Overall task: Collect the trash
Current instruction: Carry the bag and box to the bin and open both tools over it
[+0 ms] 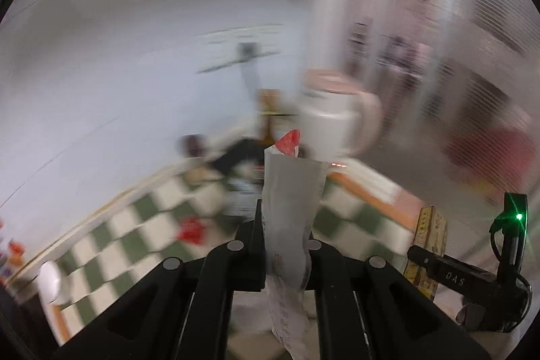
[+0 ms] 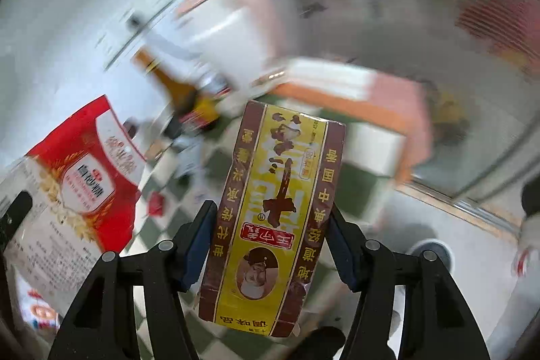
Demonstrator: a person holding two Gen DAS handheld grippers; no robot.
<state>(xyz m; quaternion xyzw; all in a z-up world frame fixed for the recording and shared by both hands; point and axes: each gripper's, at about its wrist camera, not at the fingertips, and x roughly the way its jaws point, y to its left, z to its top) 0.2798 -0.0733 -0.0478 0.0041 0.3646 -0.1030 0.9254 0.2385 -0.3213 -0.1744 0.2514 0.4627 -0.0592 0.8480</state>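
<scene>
My left gripper [image 1: 287, 225] is shut on a flat red-and-white food bag [image 1: 290, 191], seen edge-on, held up above a green-and-white checked tablecloth [image 1: 135, 231]. The same bag [image 2: 84, 177] shows at the left of the right wrist view. My right gripper [image 2: 273, 218] is shut on a yellow-and-brown seasoning box [image 2: 276, 218] with Chinese print, held upright. That box [image 1: 427, 252] and the right gripper [image 1: 472, 279] show at the lower right of the left wrist view. Both views are motion-blurred.
A small red scrap [image 1: 192, 230] lies on the checked cloth. A white rice cooker [image 1: 334, 123], a brown bottle [image 2: 175, 86] and dark items stand at the table's far side. An orange-and-white tray [image 2: 344, 97] sits to the right. A grey floor [image 2: 455, 258] lies below right.
</scene>
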